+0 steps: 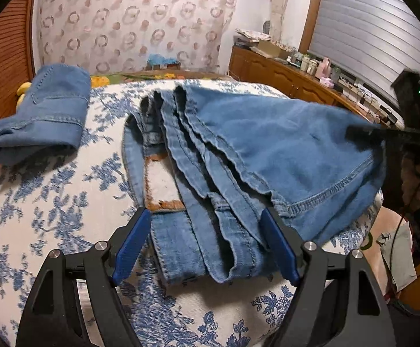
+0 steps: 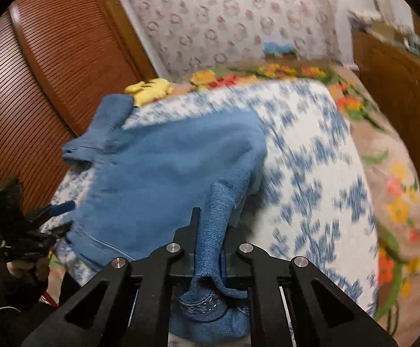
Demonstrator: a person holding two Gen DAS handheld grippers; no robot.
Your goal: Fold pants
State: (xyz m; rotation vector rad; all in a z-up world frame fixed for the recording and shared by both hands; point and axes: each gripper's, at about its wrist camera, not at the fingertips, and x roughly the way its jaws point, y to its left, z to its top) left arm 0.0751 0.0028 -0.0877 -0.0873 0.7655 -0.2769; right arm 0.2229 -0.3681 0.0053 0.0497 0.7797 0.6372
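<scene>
On the bed (image 1: 45, 202), over its blue-and-white floral cover, light-blue denim pants (image 1: 267, 150) lie partly folded near the front edge, legs stacked in several layers with hems fanned toward the far edge. Waistband end sits at the front edge, between the left gripper (image 1: 205, 231) fingers: jaws spread wide, blue pads (image 1: 132, 245) on either side of the bundled denim, not pressing it as far as the left wrist view shows. Brown-edged white patch visible inside the waistband, just beyond the left pad. Right gripper (image 2: 210, 231): jaws pressed nearly together, pinching a bunched ridge of the pants fabric; denim runs between the fingers and pools behind them against the gripper body. From the left wrist view that gripper appears as a dark blurred shape at the right edge of the bed, holding the pants' right side lifted off the cover. Right wrist view is motion-blurred. Second denim garment (image 1: 42, 115), already folded into a compact bundle, sits at the far left corner of the bed, well apart from the pants. Yellow soft item (image 2: 149, 88) just beyond it at the far edge. Wooden cabinet (image 1: 282, 75) along the right wall, cluttered with small bottles; slatted wooden door (image 2: 45, 92) to the left of the bed.
</scene>
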